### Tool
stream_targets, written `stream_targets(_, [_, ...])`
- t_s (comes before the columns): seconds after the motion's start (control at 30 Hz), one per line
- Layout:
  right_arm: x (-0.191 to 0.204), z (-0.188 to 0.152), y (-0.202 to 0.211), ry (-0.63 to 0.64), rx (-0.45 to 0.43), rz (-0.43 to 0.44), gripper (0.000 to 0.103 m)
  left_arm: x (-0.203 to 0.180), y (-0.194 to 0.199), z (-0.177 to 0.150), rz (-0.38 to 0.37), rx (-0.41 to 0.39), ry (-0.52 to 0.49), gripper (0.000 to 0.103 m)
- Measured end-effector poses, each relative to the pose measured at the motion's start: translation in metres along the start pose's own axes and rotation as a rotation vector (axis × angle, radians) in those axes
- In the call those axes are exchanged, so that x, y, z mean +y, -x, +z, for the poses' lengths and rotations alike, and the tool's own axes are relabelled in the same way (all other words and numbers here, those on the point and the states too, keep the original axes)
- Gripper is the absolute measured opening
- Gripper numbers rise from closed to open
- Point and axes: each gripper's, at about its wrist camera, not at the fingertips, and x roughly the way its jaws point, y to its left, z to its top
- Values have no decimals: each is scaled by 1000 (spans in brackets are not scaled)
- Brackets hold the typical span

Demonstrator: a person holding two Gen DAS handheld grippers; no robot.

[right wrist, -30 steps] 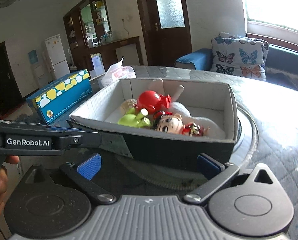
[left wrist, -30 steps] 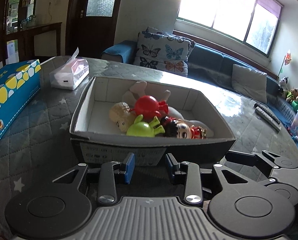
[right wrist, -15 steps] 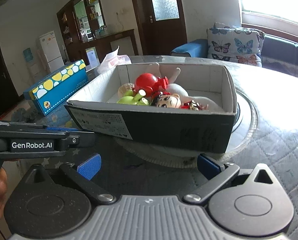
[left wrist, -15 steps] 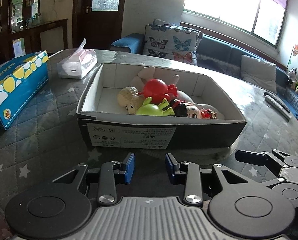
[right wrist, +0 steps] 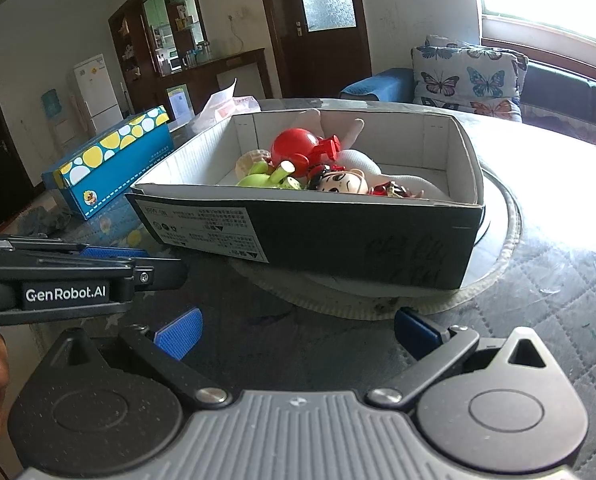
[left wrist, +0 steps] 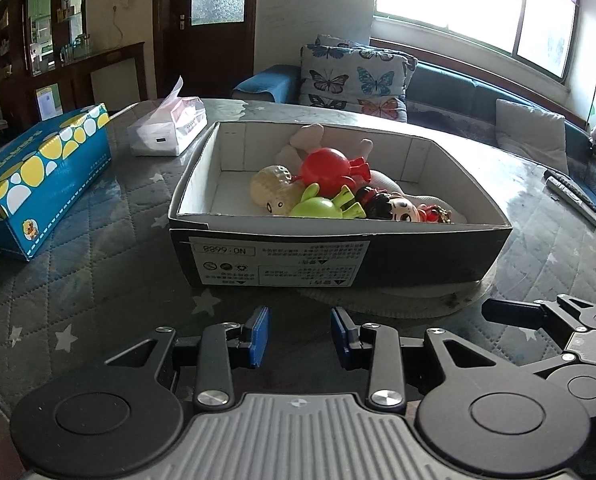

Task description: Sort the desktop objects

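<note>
The box (left wrist: 338, 256) of toys sits mid-frame in both views, on a round mat on the worktop (left wrist: 98, 272). Inside it: red toy (left wrist: 326, 168), green toy (left wrist: 318, 208), a doll (left wrist: 394, 208) and a beige one (left wrist: 274, 188), all piled toward the middle. What's changed over the last second is that both cameras have backed off: the box looks farther away now, and its label side shows in full where earlier it filled the lower frame. Left tongs (left wrist: 298, 336) are slack with a narrow gap and nothing in them; right tongs (right wrist: 298, 330) are spread wide, also empty. The blue carton (left wrist: 38, 168) at the left hasn't budged. My read is that the toys are all in and the sort is basically wrapped.
</note>
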Motion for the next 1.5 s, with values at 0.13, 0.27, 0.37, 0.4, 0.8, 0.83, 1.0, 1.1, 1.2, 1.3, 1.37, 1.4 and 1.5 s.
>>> stream_targets(0.13, [0,1,0,0,1,-1,103,-2,-1,1,11,1,-13,37])
stream_targets(0.27, [1,2,-1,1,3,-7,103,-3,-1,3,23,-4,-22,37])
stream_targets(0.37, [1,3,-1,-5,5,-10,103,-2,-1,5,21,-3,-24,37])
stream_targets(0.4, [1,4,-1,-7,5,-11,103,-2,-1,5,19,-2,-24,37])
stream_targets(0.8, [-5,8,-8,-24,28,-18,103,-2,-11,10,60,21,-41,37])
stream_targets(0.83, [-6,8,-9,-26,30,-19,103,-1,-12,11,63,23,-43,37])
stream_targets(1.0, [-9,12,-13,-33,41,-23,103,-2,-17,14,75,32,-56,37])
stream_targets(1.1, [-10,13,-16,-30,47,-28,103,-2,-20,15,73,37,-56,37])
stream_targets(1.2, [-11,15,-18,-32,52,-33,103,-3,-22,16,76,40,-60,37])
stream_targets(1.3, [-12,17,-20,-33,53,-41,103,-3,-23,18,80,42,-66,37])
stream_targets(1.37, [-14,18,-22,-35,55,-40,103,-3,-24,19,83,43,-69,37])
stream_targets(1.4, [-14,19,-23,-35,56,-39,103,-3,-25,19,84,44,-69,37])
stream_targets(1.5, [-15,20,-25,-35,61,-38,103,-3,-26,20,86,48,-67,37])
